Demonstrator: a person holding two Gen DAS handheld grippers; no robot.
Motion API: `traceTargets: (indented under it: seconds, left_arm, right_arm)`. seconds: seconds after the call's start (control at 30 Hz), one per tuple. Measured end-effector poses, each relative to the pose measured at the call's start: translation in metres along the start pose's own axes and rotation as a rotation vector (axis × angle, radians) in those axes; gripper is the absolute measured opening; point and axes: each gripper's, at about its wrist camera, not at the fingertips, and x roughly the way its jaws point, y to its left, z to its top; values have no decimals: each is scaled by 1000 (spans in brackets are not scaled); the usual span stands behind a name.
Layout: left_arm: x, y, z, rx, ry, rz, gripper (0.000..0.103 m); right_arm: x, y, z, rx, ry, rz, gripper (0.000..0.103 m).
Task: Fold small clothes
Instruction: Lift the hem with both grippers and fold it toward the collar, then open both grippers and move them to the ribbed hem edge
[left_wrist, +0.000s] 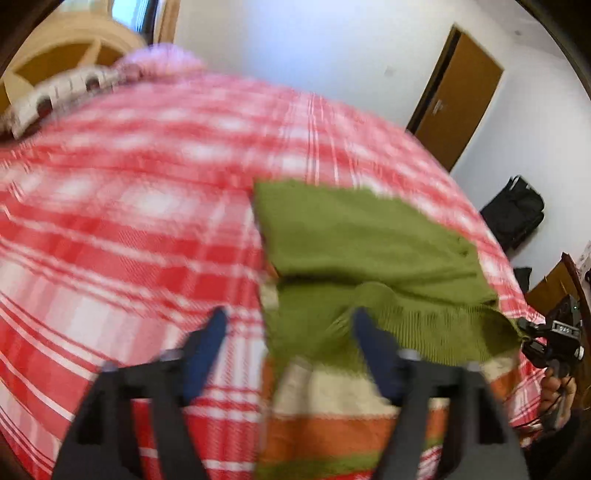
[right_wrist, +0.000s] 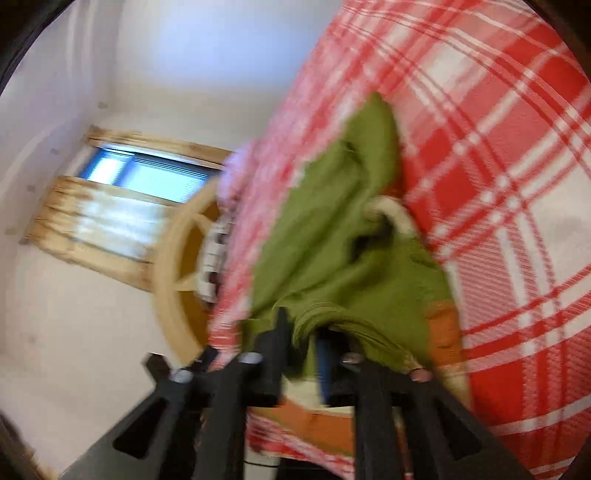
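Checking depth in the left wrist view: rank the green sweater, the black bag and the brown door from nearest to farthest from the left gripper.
From the left gripper:
1. Green sweater, lying on the plaid bedspread, its hem right at the right-hand finger.
2. Black bag, on the floor past the bed's right edge.
3. Brown door, in the back wall, upper right.

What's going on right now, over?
Left tool open above the bed. Right tool shut on green sweater, hem lifted. Sweater part-folded on red plaid blanket. Nothing in the way.
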Motion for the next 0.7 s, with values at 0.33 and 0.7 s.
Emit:
traceTargets:
  seconds: [0.33, 0.7]
  left_arm:
    - [9, -18, 4, 223, -41, 25, 92]
    - [56, -54, -13, 317, 29, 36, 91]
  right_arm:
    - [-42, 55, -21, -328, -177, -266, 86]
    - [15, 36, -34, -671, -77, -703, 73]
